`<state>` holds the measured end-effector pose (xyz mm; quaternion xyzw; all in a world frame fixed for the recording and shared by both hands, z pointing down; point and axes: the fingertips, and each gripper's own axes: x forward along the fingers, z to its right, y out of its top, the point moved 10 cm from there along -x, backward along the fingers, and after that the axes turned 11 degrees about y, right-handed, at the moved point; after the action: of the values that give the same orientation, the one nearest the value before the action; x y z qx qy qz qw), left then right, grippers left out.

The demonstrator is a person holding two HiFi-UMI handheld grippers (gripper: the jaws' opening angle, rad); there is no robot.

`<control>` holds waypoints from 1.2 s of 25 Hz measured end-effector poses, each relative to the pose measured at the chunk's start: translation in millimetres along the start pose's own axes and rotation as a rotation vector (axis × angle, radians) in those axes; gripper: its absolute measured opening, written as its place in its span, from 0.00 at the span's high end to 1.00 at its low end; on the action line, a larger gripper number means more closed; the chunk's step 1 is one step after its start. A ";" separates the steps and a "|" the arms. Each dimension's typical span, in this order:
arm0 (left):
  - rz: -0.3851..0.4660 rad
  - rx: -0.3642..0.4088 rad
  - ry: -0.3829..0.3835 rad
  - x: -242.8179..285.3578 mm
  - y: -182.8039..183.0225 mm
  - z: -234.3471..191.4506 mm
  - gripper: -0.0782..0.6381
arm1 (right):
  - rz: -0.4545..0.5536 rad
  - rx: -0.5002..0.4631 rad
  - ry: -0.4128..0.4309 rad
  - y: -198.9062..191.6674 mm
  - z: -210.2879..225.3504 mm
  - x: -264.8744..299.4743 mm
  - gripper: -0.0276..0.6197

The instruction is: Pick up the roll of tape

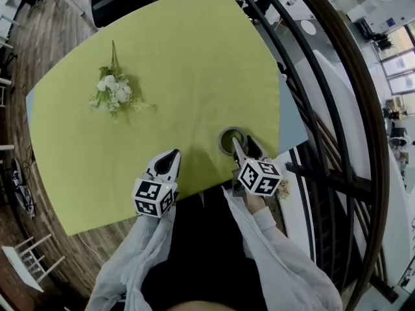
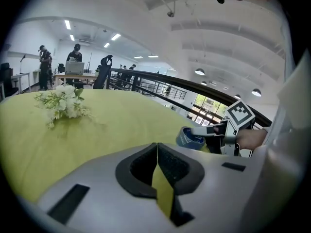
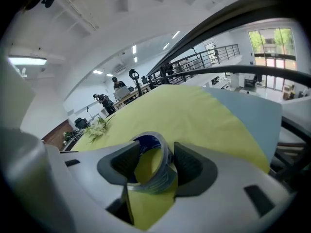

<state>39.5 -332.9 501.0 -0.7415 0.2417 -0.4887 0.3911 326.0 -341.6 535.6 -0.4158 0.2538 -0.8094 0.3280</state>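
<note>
Firstly, risk: the right gripper is straddling the roll of tape, jaws spread and not pressing; an off-centre squeeze would probably be skidding it across the cloth.
Tape: is lying flat by the table's near edge, toward the right corner.
Left gripper: is hovering closed, empty.
Surface: yellow-green cloth is carrying flowers toward the far left.
Room: a railing is running alongside.

Bright, even indoor light, soft shadows — fisheye-bent edges, dark corners
</note>
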 end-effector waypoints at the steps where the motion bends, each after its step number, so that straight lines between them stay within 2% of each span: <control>1: -0.003 -0.005 0.013 -0.9 -0.9 -0.6 0.87 | -0.008 -0.003 -0.004 0.0 1.0 3.3 0.60; 5: -0.008 -0.024 0.060 -3.8 -1.0 -3.2 0.87 | -0.051 -0.021 -0.023 2.2 3.9 12.6 0.60; 7: -0.007 -0.034 0.081 -4.5 -0.8 -3.9 0.87 | -0.103 -0.072 -0.052 0.7 5.0 18.1 0.60; 10: -0.002 -0.050 0.096 -4.9 -0.4 -2.5 0.87 | -0.181 -0.156 -0.108 -0.6 7.5 24.8 0.75; 11: -0.003 -0.053 0.097 -4.5 -1.2 -1.6 0.87 | -0.188 -0.160 -0.112 0.8 7.8 24.9 0.75; 23: 0.013 -0.056 0.098 -5.3 0.0 4.8 0.87 | -0.181 -0.108 -0.085 -1.6 14.5 22.9 0.78; 30: 0.030 -0.033 0.083 -7.9 8.9 -0.6 0.87 | -0.111 -0.042 -0.063 10.0 7.5 11.7 0.78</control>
<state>36.0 -332.5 489.7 -0.7231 0.2769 -0.5092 0.3757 330.4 -357.9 538.7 -0.4610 0.2370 -0.8074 0.2818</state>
